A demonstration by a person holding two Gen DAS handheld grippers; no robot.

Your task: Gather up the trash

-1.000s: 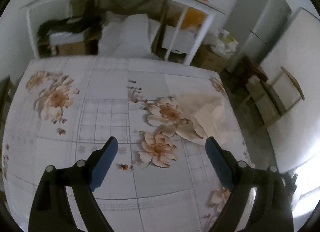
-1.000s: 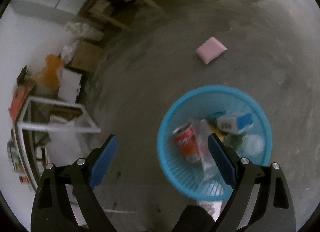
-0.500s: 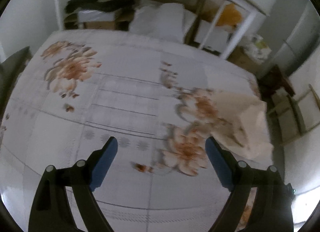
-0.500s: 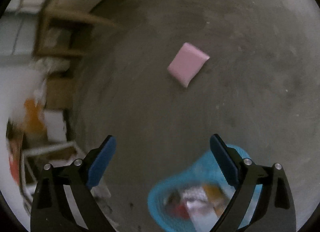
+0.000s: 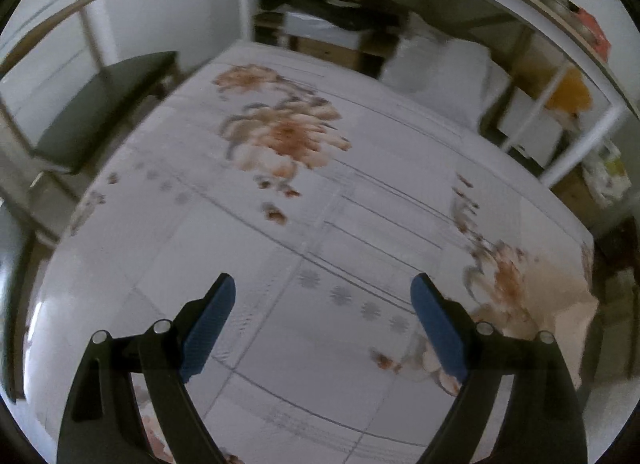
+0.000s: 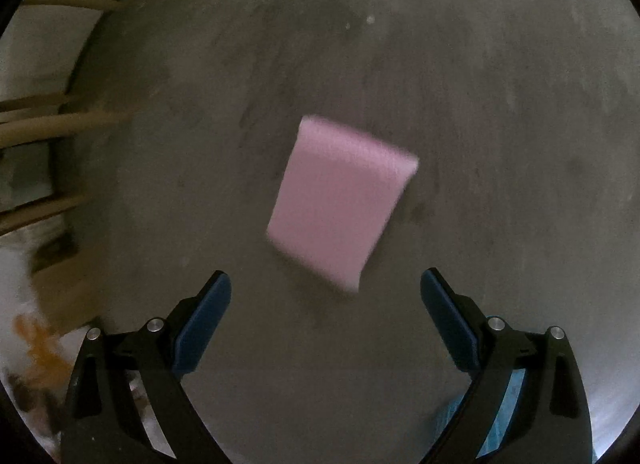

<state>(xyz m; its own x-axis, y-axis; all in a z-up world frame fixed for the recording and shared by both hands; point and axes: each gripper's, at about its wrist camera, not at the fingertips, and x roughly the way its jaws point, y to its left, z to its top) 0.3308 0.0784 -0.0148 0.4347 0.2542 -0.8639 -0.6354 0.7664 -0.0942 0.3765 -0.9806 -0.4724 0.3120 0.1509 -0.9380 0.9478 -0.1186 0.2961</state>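
Both grippers wide apart, nothing between pads. Right gripper (image 6: 325,296) aimed down at grey floor (image 6: 500,104); pink packet (image 6: 340,200), blurred, possibly tissue pack, lies flat just ahead of fingertips. Left gripper (image 5: 323,298) over floral tablecloth (image 5: 280,224); crumpled beige paper (image 5: 560,304) at cloth's right edge.

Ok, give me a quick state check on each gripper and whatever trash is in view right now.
Left gripper: open, empty, over the floral table.
Right gripper: open, empty, pointing down at the floor.
Pink packet: flat on the floor, ahead of the right gripper, untouched.
Crumpled beige paper: lying at the table's right edge, not picked up.
Blue basket: only a sliver shows behind the right gripper.
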